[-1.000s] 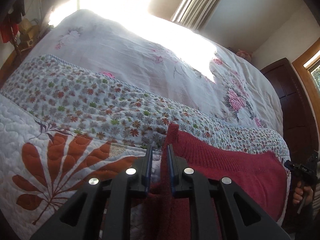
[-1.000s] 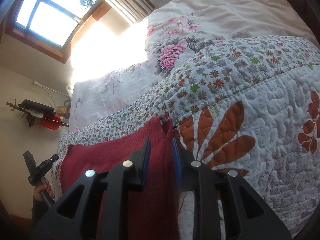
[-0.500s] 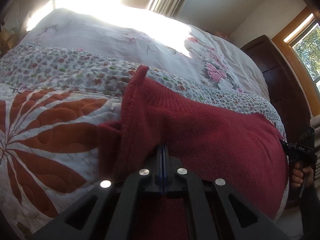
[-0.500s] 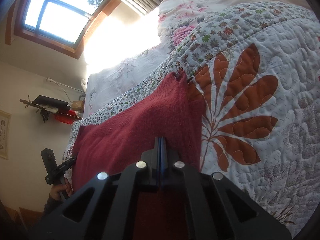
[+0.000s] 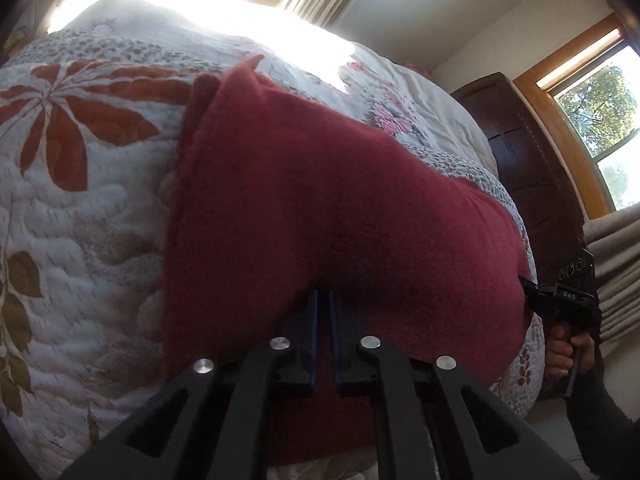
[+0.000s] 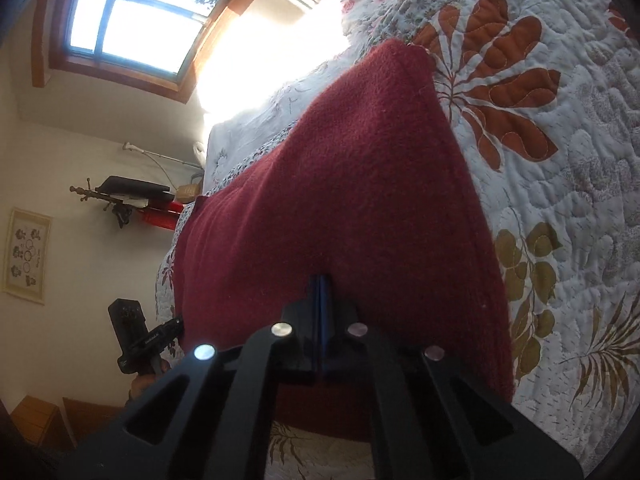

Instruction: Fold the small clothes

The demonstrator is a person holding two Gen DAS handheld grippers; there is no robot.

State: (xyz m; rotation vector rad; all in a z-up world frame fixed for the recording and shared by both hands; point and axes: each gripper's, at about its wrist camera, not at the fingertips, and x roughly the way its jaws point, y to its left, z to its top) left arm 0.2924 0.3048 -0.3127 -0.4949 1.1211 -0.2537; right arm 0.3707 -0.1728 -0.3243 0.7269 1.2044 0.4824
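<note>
A dark red knitted garment lies on the quilted bed, with its near edge lifted. My left gripper is pinched on that edge, its jaws a narrow slit apart with red cloth in the slit. In the right wrist view the same garment spreads away from my right gripper, whose blue pads are pressed together on the cloth. Each view shows the other gripper at the garment's far side: the right gripper held in a hand, and the left gripper.
The white quilt with orange and olive leaf prints covers the bed around the garment. A dark wooden cabinet stands beside the bed. A window and a wall rack holding dark and red items are on the other side.
Both grippers went from open around the garment's far edge to shut on it. They then drew back toward the bed's near side, pulling the red cloth over itself.
</note>
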